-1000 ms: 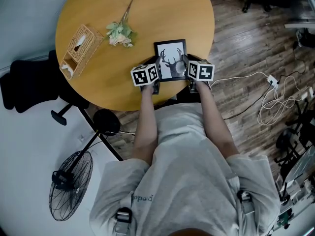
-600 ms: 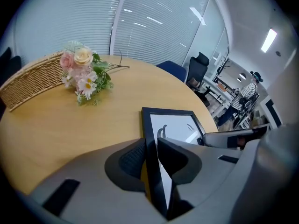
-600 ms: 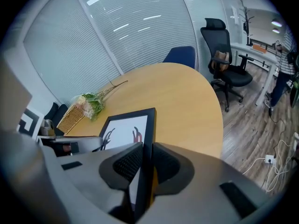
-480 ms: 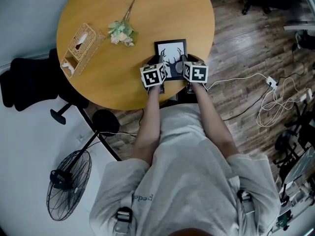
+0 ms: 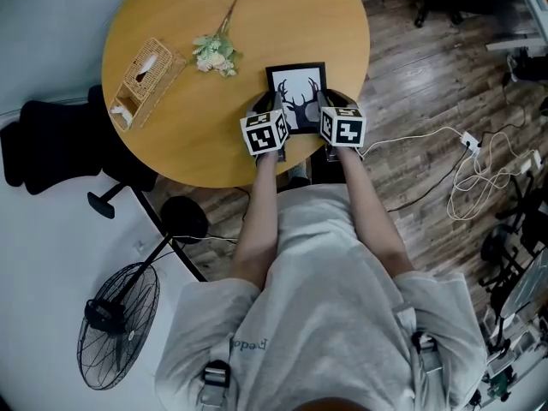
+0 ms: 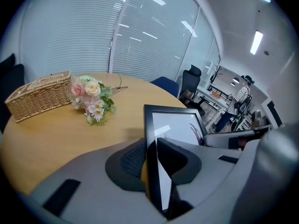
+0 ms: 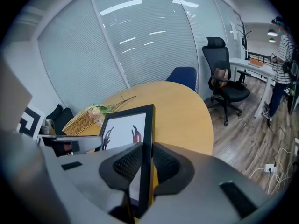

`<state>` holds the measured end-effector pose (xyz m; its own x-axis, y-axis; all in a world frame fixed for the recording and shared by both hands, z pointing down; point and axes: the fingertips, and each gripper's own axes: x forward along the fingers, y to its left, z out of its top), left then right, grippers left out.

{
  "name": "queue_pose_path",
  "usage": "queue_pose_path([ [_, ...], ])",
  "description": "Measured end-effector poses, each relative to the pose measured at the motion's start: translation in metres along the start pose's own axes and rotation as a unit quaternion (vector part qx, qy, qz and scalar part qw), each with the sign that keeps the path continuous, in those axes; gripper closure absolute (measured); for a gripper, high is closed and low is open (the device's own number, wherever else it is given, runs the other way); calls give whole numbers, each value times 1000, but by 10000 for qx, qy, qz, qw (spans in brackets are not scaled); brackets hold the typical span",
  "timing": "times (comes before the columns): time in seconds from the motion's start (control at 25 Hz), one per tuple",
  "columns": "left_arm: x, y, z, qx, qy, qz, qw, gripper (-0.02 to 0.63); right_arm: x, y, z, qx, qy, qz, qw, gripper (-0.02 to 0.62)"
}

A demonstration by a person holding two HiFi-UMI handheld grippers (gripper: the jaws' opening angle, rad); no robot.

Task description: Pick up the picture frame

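The black rectangular picture frame [image 5: 297, 92] sits between the two tongs. Its left edge is clamped in the left tongs [image 5: 274, 110] and its right edge in the right tongs [image 5: 324, 105], over the near part of the round wooden surface [image 5: 282, 15]. Ahead of the left tongs and to their left lies the small bunch of artificial flowers [image 5: 214, 56]. Further left, near the surface's left rim, lies the woven wicker tissue box [image 5: 144, 80]. Off the surface, far left of the left tongs, stands a black office chair [image 5: 47, 148]. Nearer the person than that, a black pedestal fan [image 5: 116, 324] stands on the floor. Right of the right tongs, white cables [image 5: 479, 165] lie on the wooden plank floor [image 5: 411, 58].
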<state>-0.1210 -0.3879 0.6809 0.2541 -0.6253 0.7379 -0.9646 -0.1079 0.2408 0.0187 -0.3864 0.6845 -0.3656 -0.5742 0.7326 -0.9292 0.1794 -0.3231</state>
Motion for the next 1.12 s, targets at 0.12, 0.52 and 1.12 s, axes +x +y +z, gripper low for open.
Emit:
queue_pose_path([
  [0.12,-15,-5,11,100,-211,-61,9997,512,-15,7,9,-30,-233,-24,9997,518],
  [0.52,-82,-5,50,423,-994,-149,9940,518,-64,47,36,-183,-990,95,9949,518],
  [1.12,-184,-26,116,980,-2181,-426,9700,518,-159,100,95,-825,-2340,-96,9687,518],
])
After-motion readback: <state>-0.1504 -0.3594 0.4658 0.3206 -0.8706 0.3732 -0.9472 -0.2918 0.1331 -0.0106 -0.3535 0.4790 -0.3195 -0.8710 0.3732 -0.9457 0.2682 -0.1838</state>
